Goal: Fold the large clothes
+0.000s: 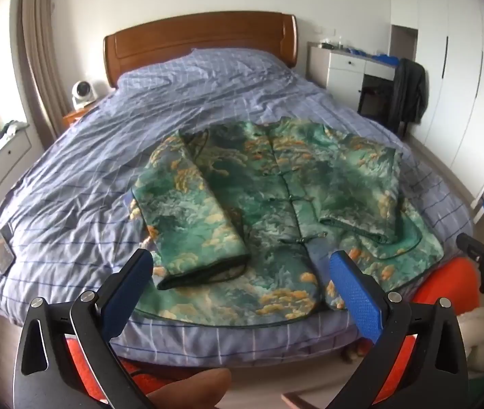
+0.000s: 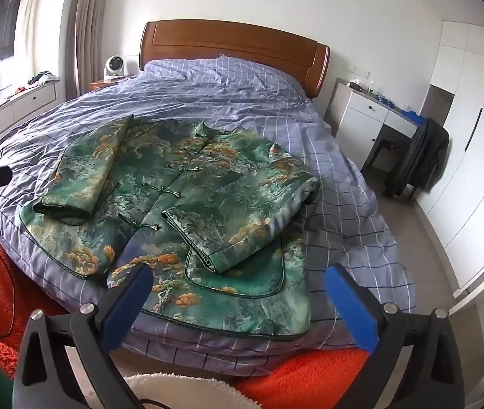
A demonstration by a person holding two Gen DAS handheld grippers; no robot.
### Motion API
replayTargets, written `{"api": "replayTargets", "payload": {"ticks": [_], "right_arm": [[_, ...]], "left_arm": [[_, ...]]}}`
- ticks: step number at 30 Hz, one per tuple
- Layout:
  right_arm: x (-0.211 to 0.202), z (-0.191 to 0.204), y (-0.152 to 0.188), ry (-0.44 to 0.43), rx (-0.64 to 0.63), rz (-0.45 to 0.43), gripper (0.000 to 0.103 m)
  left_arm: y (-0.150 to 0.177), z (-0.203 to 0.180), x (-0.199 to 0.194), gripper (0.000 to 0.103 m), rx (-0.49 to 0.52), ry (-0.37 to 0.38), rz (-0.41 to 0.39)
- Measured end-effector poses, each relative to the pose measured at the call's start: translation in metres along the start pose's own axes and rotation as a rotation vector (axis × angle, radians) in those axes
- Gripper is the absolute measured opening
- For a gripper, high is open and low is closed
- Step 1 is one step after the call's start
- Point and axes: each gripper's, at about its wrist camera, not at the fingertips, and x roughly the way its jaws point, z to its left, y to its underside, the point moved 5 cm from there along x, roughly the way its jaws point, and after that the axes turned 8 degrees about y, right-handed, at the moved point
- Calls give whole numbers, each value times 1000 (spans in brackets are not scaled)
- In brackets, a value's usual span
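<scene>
Green jacket [image 1: 276, 204]: flat on bed [image 1: 105, 156], both sleeves folded in (front buttoned).
Left gripper [image 1: 242, 276]: spread wide, empty, at 6 o'clock.
Right gripper [image 2: 238, 286]: likewise.

One jacket [image 1: 276, 204] with two folded sleeves, on one bed [image 1: 71, 177]; one fan [image 1: 83, 93] at ten o'clock; two grippers, left gripper [image 1: 242, 272], right gripper [image 2: 238, 286].

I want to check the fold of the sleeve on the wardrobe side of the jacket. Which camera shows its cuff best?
The right wrist view: the cuff lies near, its dark-edged opening plain. In the left wrist view the same cuff lies farther off, its opening hardly visible.
</scene>
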Motion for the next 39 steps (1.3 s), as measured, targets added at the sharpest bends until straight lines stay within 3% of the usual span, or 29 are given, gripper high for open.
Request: {"api": "replayTargets", "payload": {"ticks": [3, 8, 39], "right_arm": [[0, 0, 0, -3, 3, -4, 103], [1, -1, -5, -2, 2, -18, 103], [-14, 0, -7, -17, 12, -41, 103]], "left_arm": [[1, 17, 3, 103, -36, 25, 28], [1, 5, 3, 103, 19, -36, 18], [7, -2, 3, 103, 14, -20, 64]]}}
